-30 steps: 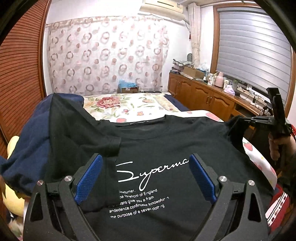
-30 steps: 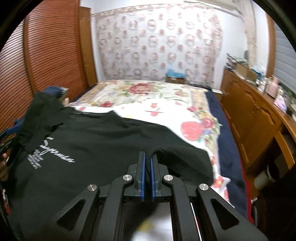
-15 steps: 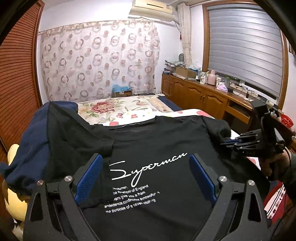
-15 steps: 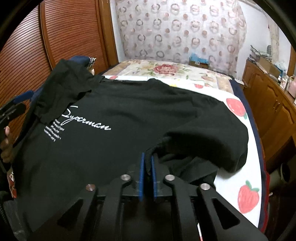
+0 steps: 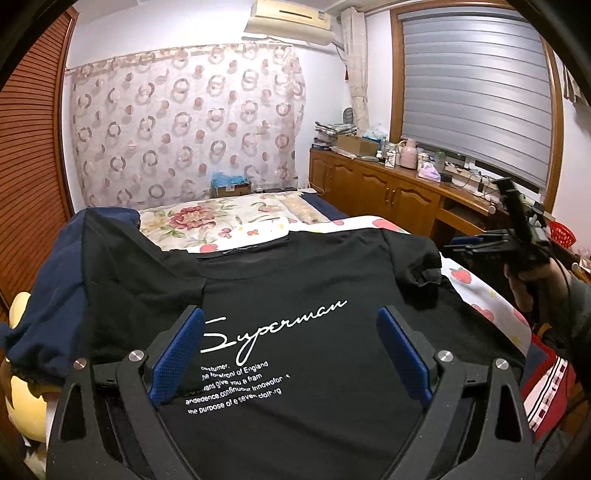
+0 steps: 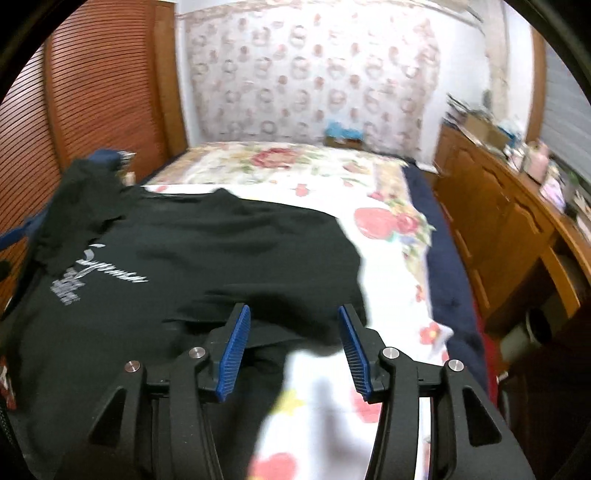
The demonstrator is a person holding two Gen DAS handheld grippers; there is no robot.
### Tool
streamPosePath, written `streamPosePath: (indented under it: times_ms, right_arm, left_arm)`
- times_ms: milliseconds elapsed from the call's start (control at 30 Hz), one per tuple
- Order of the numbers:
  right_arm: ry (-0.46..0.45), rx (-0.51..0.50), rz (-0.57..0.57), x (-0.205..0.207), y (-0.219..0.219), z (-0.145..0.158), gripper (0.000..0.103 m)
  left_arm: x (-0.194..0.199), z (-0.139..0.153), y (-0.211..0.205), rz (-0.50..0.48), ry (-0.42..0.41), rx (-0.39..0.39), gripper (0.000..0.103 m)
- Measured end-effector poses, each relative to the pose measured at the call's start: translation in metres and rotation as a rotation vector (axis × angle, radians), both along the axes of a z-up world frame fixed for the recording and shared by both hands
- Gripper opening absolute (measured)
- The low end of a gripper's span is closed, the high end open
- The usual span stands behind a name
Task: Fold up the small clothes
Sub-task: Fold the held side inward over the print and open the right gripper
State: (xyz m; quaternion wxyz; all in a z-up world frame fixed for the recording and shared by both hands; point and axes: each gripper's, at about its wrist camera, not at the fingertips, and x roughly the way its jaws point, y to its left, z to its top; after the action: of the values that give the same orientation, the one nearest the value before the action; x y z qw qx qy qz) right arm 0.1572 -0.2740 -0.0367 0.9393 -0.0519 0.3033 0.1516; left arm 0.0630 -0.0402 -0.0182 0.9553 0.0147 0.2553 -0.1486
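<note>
Lying under both parted grippers — black T-shirt [image 5: 295, 295], touching neither.

Ring-patterned curtain [image 5: 184, 136] on far wall; wooden cabinets [image 5: 388, 192] under shuttered window [image 5: 476, 92]; louvred wardrobe doors [image 6: 92, 85].

A home bedroom: a bed [image 5: 229, 221] with floral sheets, patterned curtain [image 5: 184, 129] behind it, wooden sideboard [image 5: 388, 192] beside it, air conditioner [image 5: 291, 18] above.

T-shirt [image 5: 295, 295]: spread flat on the near end of the bed [image 5: 229, 221].
Garment [image 5: 48, 295]: left of it, underneath its left sleeve.
Cabinet [image 5: 388, 192]: along the right wall.
Curtain [image 5: 184, 129]: behind the bed.
</note>
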Motion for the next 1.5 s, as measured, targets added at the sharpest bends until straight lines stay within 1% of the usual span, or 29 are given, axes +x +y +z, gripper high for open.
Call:
streamPosePath:
  times_ms: [133,233,300,333,367,400,433,467,533,700,800,900,1000,1033,1067,1100,1133,1167,1200,1267,1367,1500]
  right_arm:
    - [0.067,0.021,-0.05,0.032,-0.02,-0.018,0.051]
    - [0.107,0.062,-0.051,0.049,-0.023,-0.027,0.051]
    - [0.121,0.089,-0.038,0.06,-0.022,-0.027,0.051]
    - [0.125,0.1,-0.028,0.06,-0.023,-0.028,0.04]
    - [0.128,0.112,-0.014,0.062,-0.024,-0.027,0.02]
    - [0.132,0.121,0.009,0.066,-0.018,-0.025,0.01]
    - [0.129,0.124,0.029,0.07,-0.009,-0.02,0.005]
    - [0.114,0.119,0.044,0.069,0.002,-0.015,0.004]
    - [0.083,0.119,0.078,0.071,0.001,-0.004,0.003]
    - [0.016,0.091,0.159,0.073,0.028,0.025,0.003]
    - [0.01,0.069,0.192,0.074,0.049,0.034,0.003]
    - [0.0,0.044,0.23,0.078,0.068,0.035,0.003]
    - [0.006,0.045,0.25,0.081,0.083,0.033,0.003]
    - [0.012,0.06,0.263,0.084,0.084,0.032,0.007]
    - [0.024,0.075,0.283,0.083,0.086,0.032,0.016]
    - [0.031,0.084,0.302,0.081,0.086,0.032,0.022]
    - [0.024,0.078,0.304,0.076,0.084,0.032,0.035]
    - [0.015,0.062,0.294,0.072,0.082,0.03,0.039]
    - [0.01,0.054,0.29,0.068,0.077,0.029,0.041]
    - [0.012,0.035,0.285,0.064,0.071,0.028,0.041]
    - [0.0,-0.026,0.237,0.052,0.059,0.023,0.041]
    - [0.027,-0.022,0.222,0.038,0.036,0.003,0.041]
  left_arm:
    - [0.001,-0.004,0.0,-0.002,0.013,0.002,0.095]
    - [0.001,-0.004,0.002,0.0,0.018,-0.002,0.095]
    - [0.001,-0.005,0.003,0.003,0.021,-0.004,0.095]
    - [0.002,-0.005,0.004,0.005,0.023,-0.005,0.095]
    - [0.002,-0.006,0.005,0.007,0.024,-0.007,0.095]
    - [0.002,-0.006,0.006,0.007,0.025,-0.009,0.095]
    - [0.001,-0.006,0.007,0.009,0.025,-0.01,0.095]
    - [0.001,-0.006,0.008,0.012,0.024,-0.01,0.095]
    - [0.001,-0.006,0.009,0.015,0.023,-0.013,0.095]
    - [0.001,-0.008,0.012,0.023,0.026,-0.021,0.095]
    - [0.0,-0.009,0.015,0.028,0.028,-0.025,0.095]
    - [0.001,-0.01,0.018,0.033,0.034,-0.029,0.095]
    - [0.002,-0.011,0.019,0.037,0.037,-0.03,0.095]
    - [0.001,-0.011,0.02,0.038,0.038,-0.031,0.095]
    - [0.001,-0.011,0.021,0.039,0.039,-0.033,0.095]
    - [0.001,-0.011,0.021,0.04,0.039,-0.033,0.095]
    - [0.001,-0.011,0.021,0.041,0.039,-0.034,0.095]
    - [0.001,-0.011,0.022,0.042,0.041,-0.034,0.095]
    - [0.002,-0.011,0.023,0.044,0.041,-0.034,0.095]
    - [0.002,-0.011,0.023,0.047,0.04,-0.038,0.095]
    - [0.003,-0.011,0.025,0.049,0.041,-0.041,0.095]
    - [0.003,-0.011,0.026,0.051,0.041,-0.038,0.095]
